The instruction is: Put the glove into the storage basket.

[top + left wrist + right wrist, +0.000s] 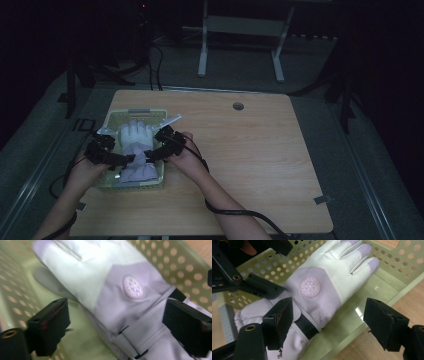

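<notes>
Counter (pixel 260 165) of pale wood carries a green perforated basket (pixel 113 120) near its left edge. Inside the basket lies a white and lilac glove (pixel 134 145). Left tool (pixel 131 159) and right tool (pixel 148 155) meet over its cuff, both released. The right gripper view shows the glove's round badge (pixel 310 287) and fingertips.

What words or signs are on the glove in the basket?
Round lilac badge on the back of the glove: a ring of raised letters around a snowflake-like sign, too small and blurred to read.
Basket: no words or numbers, just rows of round holes.
Table: no text.
</notes>
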